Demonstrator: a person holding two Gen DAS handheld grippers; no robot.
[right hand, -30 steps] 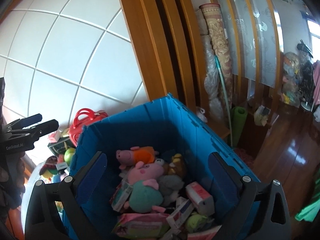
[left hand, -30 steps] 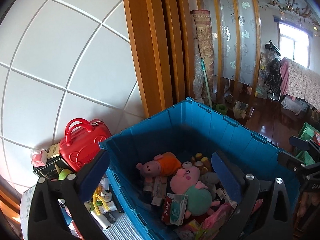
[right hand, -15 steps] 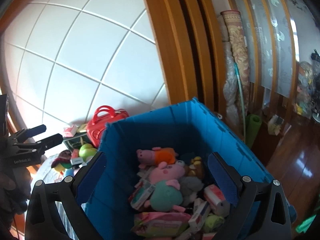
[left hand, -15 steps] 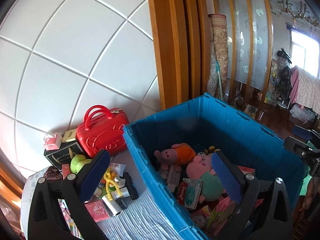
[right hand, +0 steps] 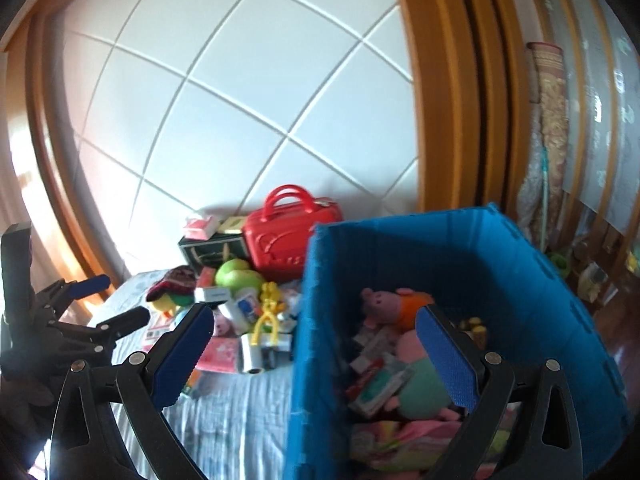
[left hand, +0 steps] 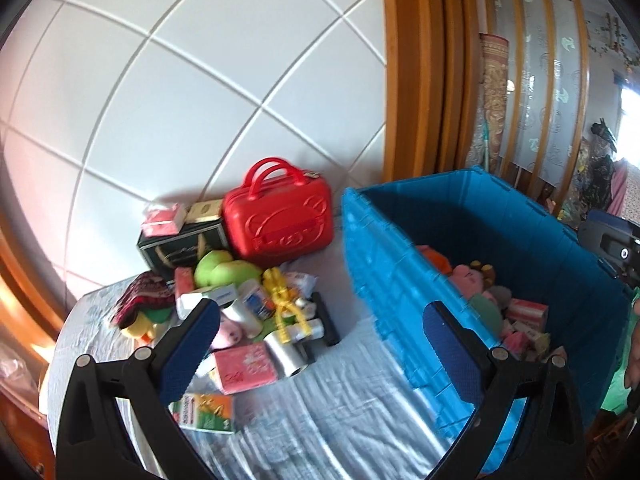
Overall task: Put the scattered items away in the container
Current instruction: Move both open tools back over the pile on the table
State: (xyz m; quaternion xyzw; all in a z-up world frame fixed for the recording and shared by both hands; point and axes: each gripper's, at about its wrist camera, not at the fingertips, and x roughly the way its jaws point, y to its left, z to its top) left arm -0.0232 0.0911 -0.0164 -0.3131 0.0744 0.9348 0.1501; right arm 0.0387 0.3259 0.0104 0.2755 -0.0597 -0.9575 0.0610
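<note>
A blue plastic bin (left hand: pixel 384 272) (right hand: pixel 312 320) stands on the right of a cloth-covered table and holds plush pigs (right hand: pixel 394 304) and small boxes. Left of it lies a pile of scattered items: a red toy suitcase (left hand: pixel 280 220) (right hand: pixel 288 236), green plush fruit (left hand: pixel 224 270), a pink packet (left hand: pixel 244 366), a silver roll (left hand: pixel 286 354), a yellow toy (left hand: pixel 282 300) and an orange-green carton (left hand: pixel 206 412). My left gripper (left hand: pixel 320 352) is open and empty above the table, between pile and bin. My right gripper (right hand: pixel 314 360) is open and empty over the bin's left wall.
A white tiled wall (left hand: pixel 180 80) is behind the pile, with wooden frames (left hand: pixel 416 80) to its right. A dark box (left hand: pixel 180 246) sits beside the suitcase. The left gripper also shows at the left of the right wrist view (right hand: pixel 80 316). The table edge curves off at the left.
Both grippers have swung left, from over the bin toward the pile of items on the table. Both stay open and empty.
</note>
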